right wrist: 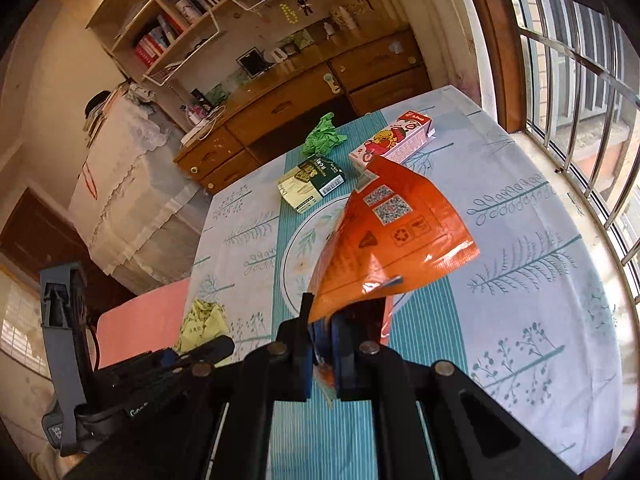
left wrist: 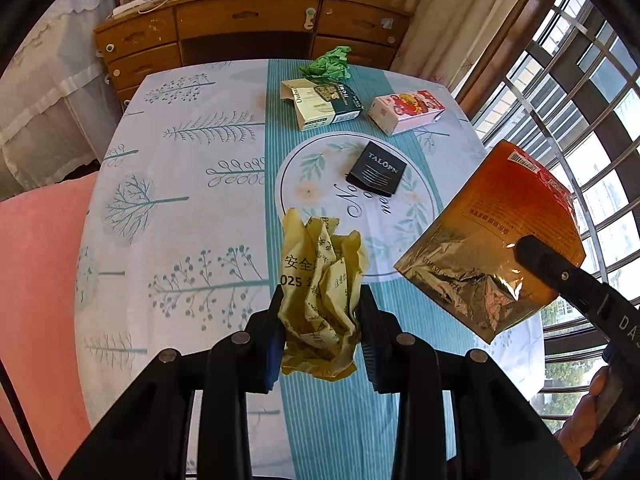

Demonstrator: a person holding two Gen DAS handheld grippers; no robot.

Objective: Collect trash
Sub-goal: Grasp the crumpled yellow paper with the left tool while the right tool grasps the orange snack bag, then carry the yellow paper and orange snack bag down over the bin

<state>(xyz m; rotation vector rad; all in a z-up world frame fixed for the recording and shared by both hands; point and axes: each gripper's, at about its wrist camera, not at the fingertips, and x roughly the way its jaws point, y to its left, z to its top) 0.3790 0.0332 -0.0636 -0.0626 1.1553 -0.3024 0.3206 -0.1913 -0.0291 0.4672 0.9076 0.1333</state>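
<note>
Left tongs (left wrist: 320, 312) clamped on crumpled yellow wrapper (left wrist: 320, 280), held above near part of desk (left wrist: 192, 184). Right tongs (right wrist: 324, 344) pinched nearly shut on orange foil pouch (right wrist: 392, 240), lifted clear of desk at right. On far desk: green crumpled paper (left wrist: 330, 65), dark-green carton (left wrist: 324, 105), pink carton (left wrist: 404, 111), black packet (left wrist: 378, 170), possibly flattened.
</note>
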